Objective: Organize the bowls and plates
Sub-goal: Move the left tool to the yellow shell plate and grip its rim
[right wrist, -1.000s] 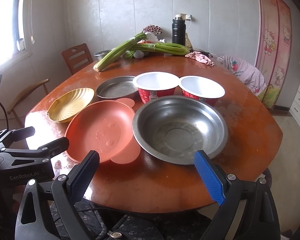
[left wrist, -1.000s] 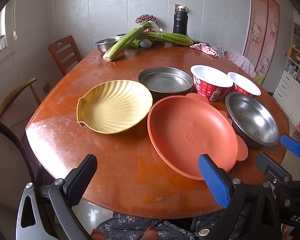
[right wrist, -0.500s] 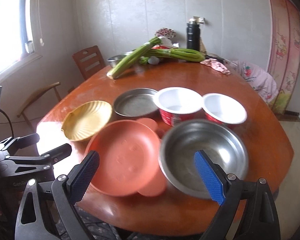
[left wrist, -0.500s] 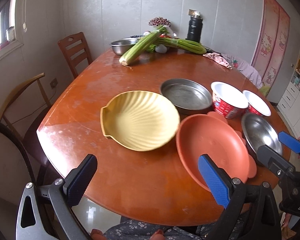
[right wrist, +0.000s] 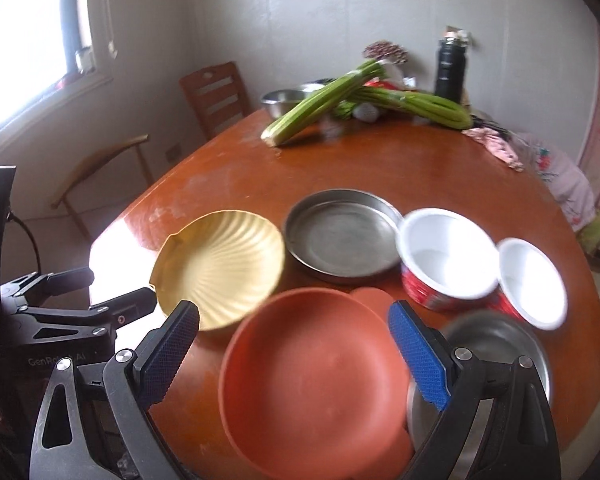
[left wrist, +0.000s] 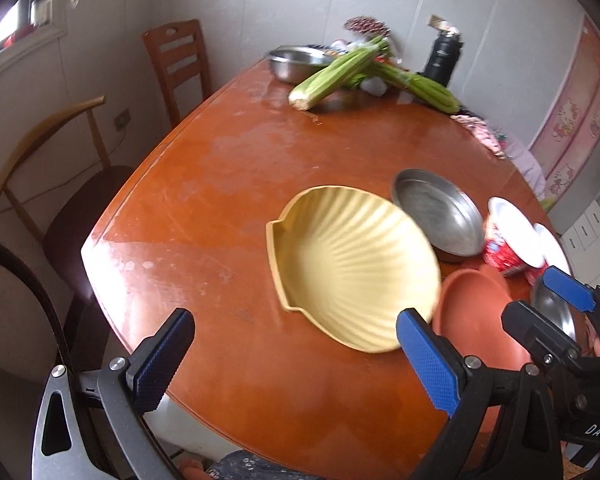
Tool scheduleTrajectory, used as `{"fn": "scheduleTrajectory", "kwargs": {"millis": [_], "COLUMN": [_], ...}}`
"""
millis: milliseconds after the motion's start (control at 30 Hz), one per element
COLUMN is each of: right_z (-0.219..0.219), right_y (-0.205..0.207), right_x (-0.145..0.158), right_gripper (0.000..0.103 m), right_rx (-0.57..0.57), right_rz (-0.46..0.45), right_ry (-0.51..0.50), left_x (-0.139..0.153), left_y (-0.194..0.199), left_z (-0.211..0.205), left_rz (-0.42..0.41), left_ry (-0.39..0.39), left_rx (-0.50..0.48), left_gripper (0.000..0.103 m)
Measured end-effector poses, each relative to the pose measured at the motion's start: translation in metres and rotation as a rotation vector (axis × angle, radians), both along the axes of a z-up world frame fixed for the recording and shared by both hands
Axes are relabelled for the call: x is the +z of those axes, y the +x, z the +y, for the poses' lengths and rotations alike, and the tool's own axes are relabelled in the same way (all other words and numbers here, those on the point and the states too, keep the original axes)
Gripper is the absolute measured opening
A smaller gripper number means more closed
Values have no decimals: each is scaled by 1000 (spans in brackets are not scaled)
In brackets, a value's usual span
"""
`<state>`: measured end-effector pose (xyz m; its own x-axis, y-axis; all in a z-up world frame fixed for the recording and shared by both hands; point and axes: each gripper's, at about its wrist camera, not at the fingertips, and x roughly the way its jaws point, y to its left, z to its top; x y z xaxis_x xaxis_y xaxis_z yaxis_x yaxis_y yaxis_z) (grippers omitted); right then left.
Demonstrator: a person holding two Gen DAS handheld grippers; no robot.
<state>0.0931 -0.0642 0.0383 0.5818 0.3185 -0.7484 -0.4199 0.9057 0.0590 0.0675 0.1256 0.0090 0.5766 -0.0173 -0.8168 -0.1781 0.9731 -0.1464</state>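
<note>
A yellow shell-shaped plate (left wrist: 352, 264) (right wrist: 224, 264) lies on the round wooden table (left wrist: 228, 184). Right of it lie an orange bear-shaped plate (right wrist: 312, 376) (left wrist: 480, 312), a flat steel pan (right wrist: 340, 236) (left wrist: 436, 212), two red-and-white bowls (right wrist: 444, 264) (right wrist: 532, 280) and a deep steel bowl (right wrist: 496, 352). My left gripper (left wrist: 296, 364) is open and empty at the table's near edge, just short of the yellow plate. My right gripper (right wrist: 296, 352) is open and empty, over the orange plate's near side.
Celery bunches (left wrist: 340, 72), a steel bowl (left wrist: 296, 62), a black flask (left wrist: 442, 56) and a pink cloth (left wrist: 480, 132) sit at the table's far side. Two wooden chairs (left wrist: 180, 64) (left wrist: 56, 168) stand at the left.
Both grippers have swung left and forward. The left now faces the yellow plate, the right now faces the orange plate instead of the steel bowl. Both stay open; the dishes have not moved.
</note>
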Motion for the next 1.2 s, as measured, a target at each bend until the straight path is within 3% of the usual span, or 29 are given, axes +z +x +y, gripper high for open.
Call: {"fn": "scheduleTrajectory", "kwargs": {"millis": [233,367,500,533,633,800,900,967,1033,1200], "right_z": [25,33,40,42,48,51,54,59,63,67], "right_y": [34,50,56,55,59,65,70,73,75,77], "right_x": [-15,-29,-38,-38,-46,-57,-62,-66,-71,-73], "right_gripper": [96,96,94,93,67,64,61,57,48,46], "right_rx": [12,35,36,50,88,78,75,97,114,134], "right_rz": [49,126,130,122,167,194,204,213,223,232], "right_ry": [-58,-33,-60,-56,-52,-81,-95,-106,-113,-97], "left_x": [-12,-20,-26,-26,-27,-31,-34,-37,-40,-41], "left_y": [23,36,43,44,47,55,61,66,69,72], "left_z": [26,34,35,36,34,30,28,27,25,18], "left_rz": [44,68,86,86,87,95,104,119,130,124], "left_ry": [-39,-44,-46,-49,-47,-43,-65,-74,-90,-89], "left_rx": [23,27,13,7,-9,-30,-45,-52,-64,-89], "left_gripper": [101,101,99,99,98,95,88,77,57,41]}}
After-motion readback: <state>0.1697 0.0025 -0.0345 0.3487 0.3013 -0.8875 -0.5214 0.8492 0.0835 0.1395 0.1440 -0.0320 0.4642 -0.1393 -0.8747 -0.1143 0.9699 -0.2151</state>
